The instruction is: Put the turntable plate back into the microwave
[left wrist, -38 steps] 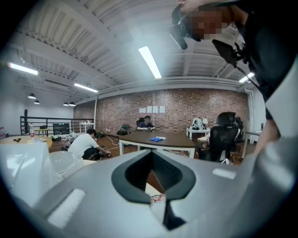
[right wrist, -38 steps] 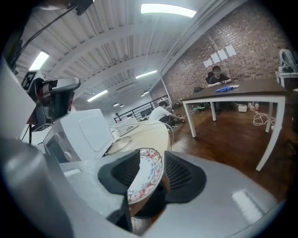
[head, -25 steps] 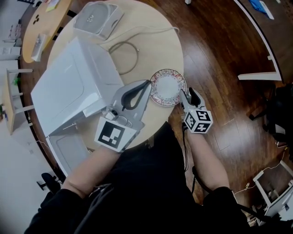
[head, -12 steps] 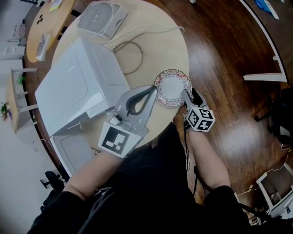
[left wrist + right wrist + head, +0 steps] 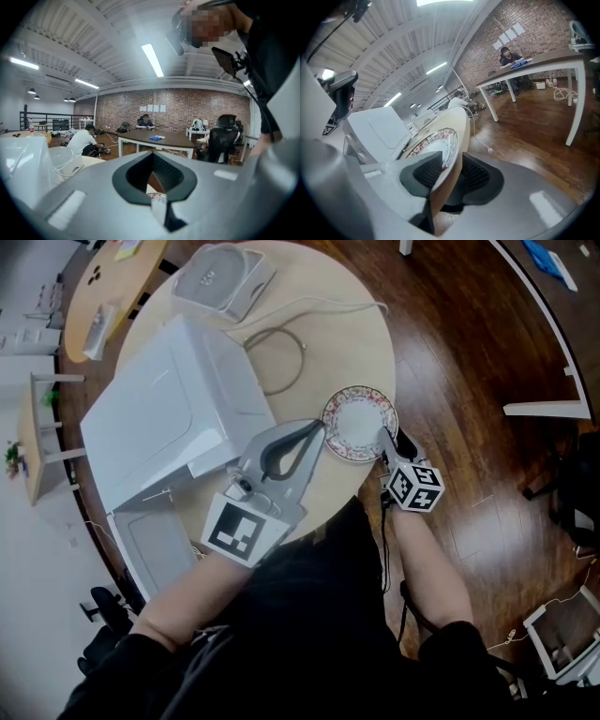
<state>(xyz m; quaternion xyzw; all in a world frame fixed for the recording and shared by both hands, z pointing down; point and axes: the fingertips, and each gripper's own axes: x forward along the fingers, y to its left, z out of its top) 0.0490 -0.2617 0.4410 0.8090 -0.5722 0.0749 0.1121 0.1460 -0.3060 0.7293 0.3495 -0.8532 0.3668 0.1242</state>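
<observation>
A white plate with a red floral rim (image 5: 359, 423) lies flat near the round table's front edge (image 5: 370, 352). My right gripper (image 5: 386, 448) reaches it from the floor side. In the right gripper view (image 5: 445, 173) its jaws are closing, one over the plate's rim (image 5: 436, 138), the other below the table edge, with a gap still showing. My left gripper (image 5: 317, 427) is shut, its tips at the plate's left rim, of which a bit (image 5: 158, 197) shows past the jaws (image 5: 159, 206). The white microwave (image 5: 173, 409) stands to the left, its door (image 5: 155, 549) open.
A grey cable loop (image 5: 281, 362) lies on the table behind the plate. A white boxy device (image 5: 223, 277) sits at the table's far side. A second wooden table (image 5: 112, 277) stands at the upper left. Dark wood floor lies right of the table.
The head view has drifted a little. Both grippers keep their places at the plate, which still lies flat on the table.
</observation>
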